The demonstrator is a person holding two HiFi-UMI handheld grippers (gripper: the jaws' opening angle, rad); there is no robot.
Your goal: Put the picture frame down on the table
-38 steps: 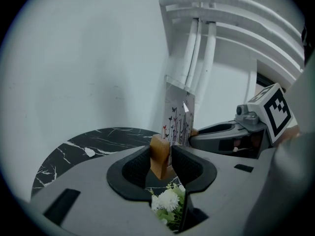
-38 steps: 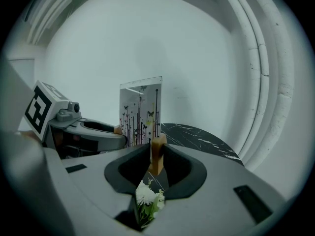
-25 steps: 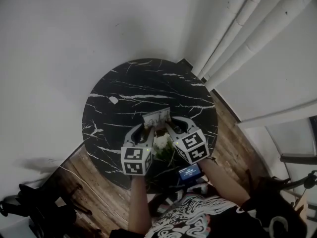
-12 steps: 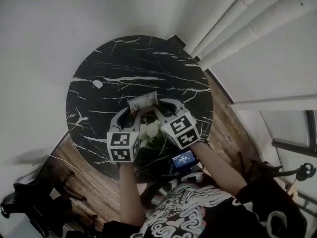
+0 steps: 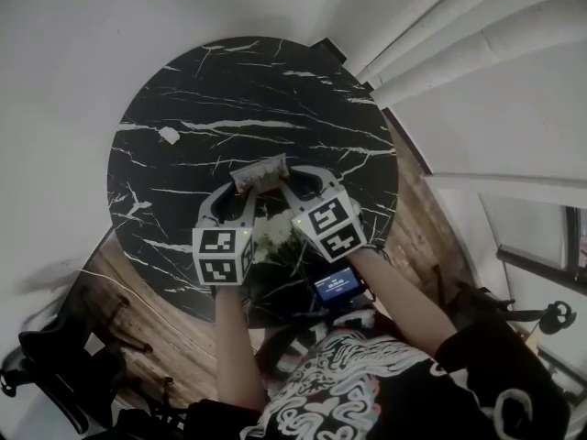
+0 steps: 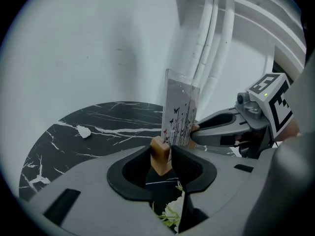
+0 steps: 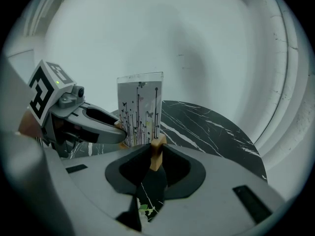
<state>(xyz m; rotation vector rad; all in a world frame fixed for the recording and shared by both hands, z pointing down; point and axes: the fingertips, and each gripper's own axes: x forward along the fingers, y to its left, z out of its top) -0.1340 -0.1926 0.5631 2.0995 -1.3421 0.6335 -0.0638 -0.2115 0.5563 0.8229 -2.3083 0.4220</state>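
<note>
A clear picture frame [image 5: 260, 173] with a butterfly-and-stems print stands upright on a light wooden base, held above the round black marble table [image 5: 183, 90]. My left gripper [image 5: 240, 191] is shut on the left end of the wooden base [image 6: 159, 155]. My right gripper [image 5: 287, 183] is shut on the base's other end [image 7: 156, 151]. In the left gripper view the picture frame [image 6: 179, 109] rises edge-on; in the right gripper view the picture frame [image 7: 140, 109] shows its printed face. Each gripper appears in the other's view.
White flowers [image 5: 275, 234] sit below and between the grippers. A small white scrap [image 5: 168, 136] lies on the table's left part. White curtains [image 5: 431, 26] hang at the right. A small lit screen [image 5: 332, 285] is near the person's body. Wooden floor surrounds the table.
Both grippers with the frame have moved slightly up and left in the head view, further over the table. Their hold on the base is unchanged.
</note>
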